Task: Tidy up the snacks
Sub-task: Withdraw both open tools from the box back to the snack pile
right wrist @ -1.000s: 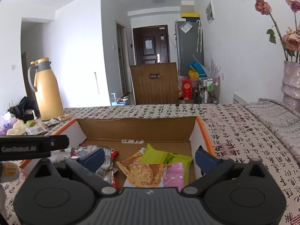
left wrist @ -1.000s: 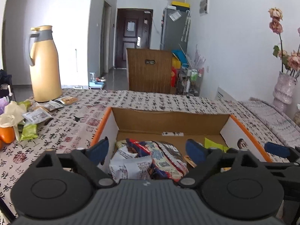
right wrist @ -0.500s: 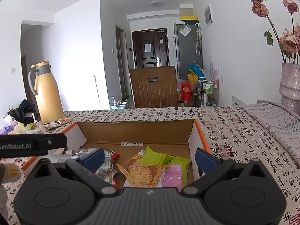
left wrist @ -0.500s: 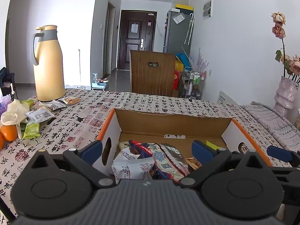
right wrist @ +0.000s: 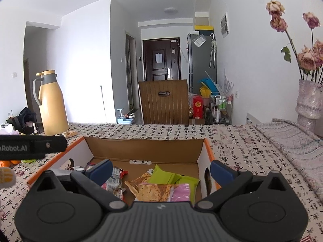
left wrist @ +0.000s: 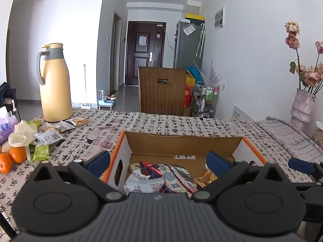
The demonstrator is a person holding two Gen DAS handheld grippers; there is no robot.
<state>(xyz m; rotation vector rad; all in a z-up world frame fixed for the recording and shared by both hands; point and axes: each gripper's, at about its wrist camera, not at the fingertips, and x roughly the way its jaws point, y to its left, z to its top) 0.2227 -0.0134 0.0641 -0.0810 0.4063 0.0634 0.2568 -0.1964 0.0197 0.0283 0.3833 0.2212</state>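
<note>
Printed cloth covers the desk (left wrist: 161,125). Both tools, left (left wrist: 159,162) and right (right wrist: 161,168), are wide and empty over the brown cardboard box (right wrist: 141,147) of shiny, crinkly snack packets (right wrist: 161,187).

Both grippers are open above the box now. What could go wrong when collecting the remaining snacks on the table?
1. The loose snack packets lie at the foot of the tall yellow thermos; reaching there with the left hand-held gripper might knock it over.
2. The oranges beside them could roll if bumped.
3. The cardboard box already holds piled packets, so new ones may slide.
</note>
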